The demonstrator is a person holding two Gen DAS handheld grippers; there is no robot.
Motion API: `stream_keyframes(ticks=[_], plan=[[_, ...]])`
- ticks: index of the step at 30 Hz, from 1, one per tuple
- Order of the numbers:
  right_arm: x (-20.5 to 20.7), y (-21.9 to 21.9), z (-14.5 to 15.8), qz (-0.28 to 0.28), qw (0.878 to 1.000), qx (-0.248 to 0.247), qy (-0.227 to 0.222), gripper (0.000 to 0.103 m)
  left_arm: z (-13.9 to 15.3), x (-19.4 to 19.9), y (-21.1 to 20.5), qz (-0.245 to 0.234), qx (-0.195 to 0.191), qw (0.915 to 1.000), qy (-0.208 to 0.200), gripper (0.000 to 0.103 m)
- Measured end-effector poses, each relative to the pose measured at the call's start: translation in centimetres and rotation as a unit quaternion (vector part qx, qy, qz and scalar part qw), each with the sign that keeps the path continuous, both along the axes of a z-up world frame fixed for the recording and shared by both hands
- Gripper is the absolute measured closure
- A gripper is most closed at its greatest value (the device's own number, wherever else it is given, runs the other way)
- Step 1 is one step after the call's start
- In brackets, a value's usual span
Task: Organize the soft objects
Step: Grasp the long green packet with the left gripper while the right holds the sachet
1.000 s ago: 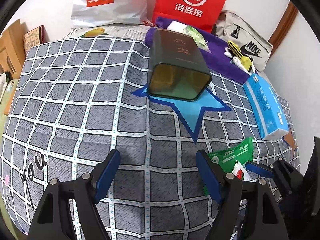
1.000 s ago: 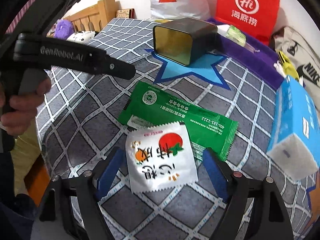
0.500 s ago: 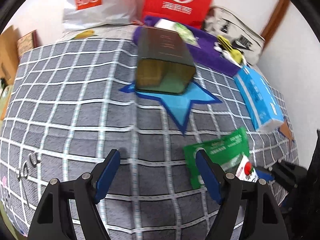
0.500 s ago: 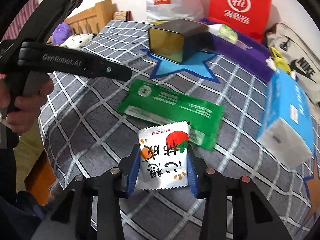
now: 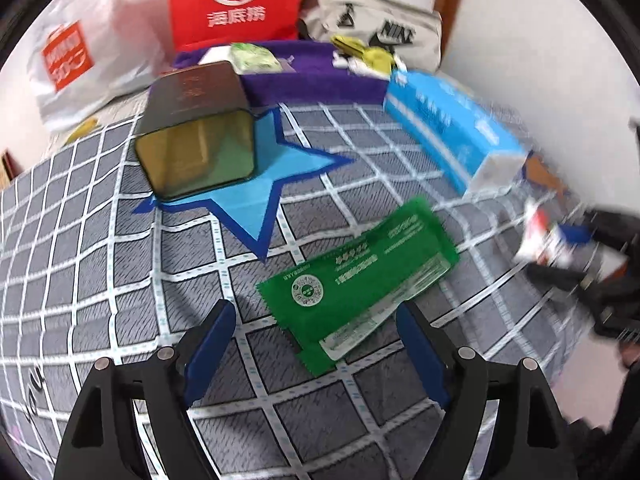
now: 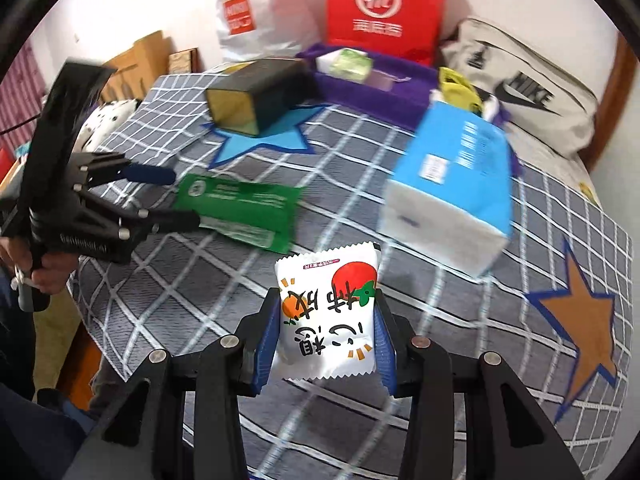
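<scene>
My right gripper (image 6: 326, 320) is shut on a white snack packet (image 6: 328, 312) with a red fruit picture and holds it above the checked bed cover. A long green packet (image 5: 360, 280) lies flat on the cover, just ahead of my open left gripper (image 5: 316, 344); it also shows in the right wrist view (image 6: 244, 208). A blue tissue pack (image 6: 452, 192) lies to the right. A dark tin box (image 5: 196, 136) lies on its side on a blue star patch (image 5: 256, 184), its open mouth facing me.
A purple tray (image 5: 320, 80) with small items, a red bag (image 5: 236, 0), a white bag (image 5: 72, 56) and a grey Nike bag (image 6: 520, 88) line the back. An orange star patch (image 6: 580, 328) is on the right. The bed edge drops off at the left.
My right gripper has lifted the white packet off the cover and swung right. My left gripper has moved right, toward the green packet, and stays open.
</scene>
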State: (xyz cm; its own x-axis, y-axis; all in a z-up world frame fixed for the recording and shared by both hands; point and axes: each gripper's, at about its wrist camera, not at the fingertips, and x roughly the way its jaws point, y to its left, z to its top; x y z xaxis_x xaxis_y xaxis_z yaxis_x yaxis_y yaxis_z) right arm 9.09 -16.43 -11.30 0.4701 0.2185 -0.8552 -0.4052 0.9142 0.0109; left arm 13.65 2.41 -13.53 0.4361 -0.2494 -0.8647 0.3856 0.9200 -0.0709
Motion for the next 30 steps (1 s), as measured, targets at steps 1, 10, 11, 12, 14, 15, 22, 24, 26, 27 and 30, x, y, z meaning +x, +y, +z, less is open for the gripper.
stream_keyframes(ticks=[1,10,11,12,14,15,22,24,26,27,30], plan=[[0.1,-0.4,-0.1,-0.006,1.000,-0.001,0.001,0.060,-0.3,0.0,-0.5,-0.009,0.019,0.9997,-0.010,0.019],[0.7,-2.4,-0.2,-0.030,1.000,0.008,0.006,0.060,0.0,0.7,-3.7,-0.079,0.058,0.9947,-0.034,0.017],[0.7,-2.5,-0.2,-0.031,0.999,0.010,0.006,0.060,0.1,0.7,-4.1,-0.089,0.063,0.9934,-0.037,0.017],[0.7,-2.7,-0.3,-0.032,0.999,0.012,0.006,0.060,0.1,0.9,-4.7,-0.097,0.068,0.9922,-0.039,0.017],[0.8,-3.0,-0.4,-0.035,0.999,0.016,0.009,0.060,0.1,1.2,-5.4,-0.107,0.072,0.9908,-0.041,0.017],[0.9,-3.2,-0.4,-0.038,0.999,0.018,0.009,0.060,0.1,1.2,-5.7,-0.110,0.072,0.9905,-0.041,0.017],[0.8,-5.1,-0.5,-0.067,0.997,0.028,0.010,0.060,0.5,0.6,-6.0,-0.103,0.032,0.9940,-0.022,0.049],[0.7,-5.5,-0.5,-0.074,0.997,0.031,0.010,0.060,0.7,0.2,-5.4,-0.093,0.018,0.9955,-0.010,0.053],[0.6,-5.7,-0.5,-0.076,0.996,0.035,0.010,0.060,0.8,-0.4,-5.1,-0.093,0.010,0.9956,-0.004,0.052],[0.6,-5.7,-0.5,-0.076,0.996,0.036,0.011,0.060,0.9,-0.5,-5.1,-0.094,0.010,0.9955,-0.004,0.051],[0.6,-5.6,-0.6,-0.072,0.997,0.037,0.011,0.060,1.0,-1.0,-5.0,-0.101,0.024,0.9946,-0.007,0.035]])
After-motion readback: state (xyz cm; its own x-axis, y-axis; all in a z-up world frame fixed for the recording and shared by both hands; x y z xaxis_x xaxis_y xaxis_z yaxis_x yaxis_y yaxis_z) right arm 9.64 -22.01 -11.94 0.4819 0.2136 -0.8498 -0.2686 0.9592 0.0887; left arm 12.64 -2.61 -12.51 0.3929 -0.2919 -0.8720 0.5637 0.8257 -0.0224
